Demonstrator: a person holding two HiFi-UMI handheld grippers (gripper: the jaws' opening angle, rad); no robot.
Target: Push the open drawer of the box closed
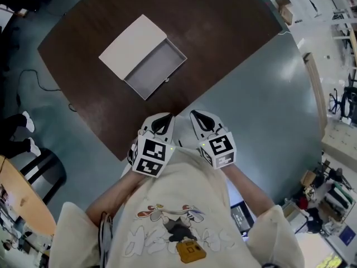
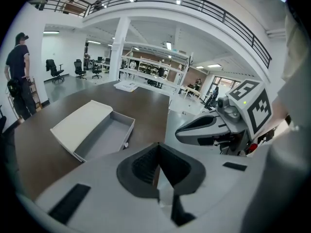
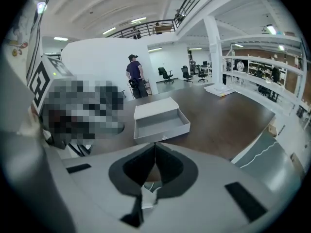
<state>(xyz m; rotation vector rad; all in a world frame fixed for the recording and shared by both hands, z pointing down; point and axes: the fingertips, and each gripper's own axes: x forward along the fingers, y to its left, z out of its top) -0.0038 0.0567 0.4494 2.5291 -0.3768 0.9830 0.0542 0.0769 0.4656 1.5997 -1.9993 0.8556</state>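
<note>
Head view: left gripper (image 1: 162, 123) and right gripper (image 1: 202, 121) hang at the near edge of the dark table (image 1: 223, 32), both tongs pressed together on nothing, well short of the white box (image 1: 133, 44) whose grey drawer (image 1: 156, 68) gapes toward them. Approach step, I'd say; next, closed tips must meet the drawer front and push it squarely in. Grey-blue floor (image 1: 262, 110) and an open office hall (image 3: 233, 67) lie around.

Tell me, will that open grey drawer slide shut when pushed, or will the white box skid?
The shallow grey drawer is empty and thin-walled, so it probably slides lightly. The flat white box looks light too and sits on a smooth dark table, so it may skid or twist if pushed off-centre.
</note>
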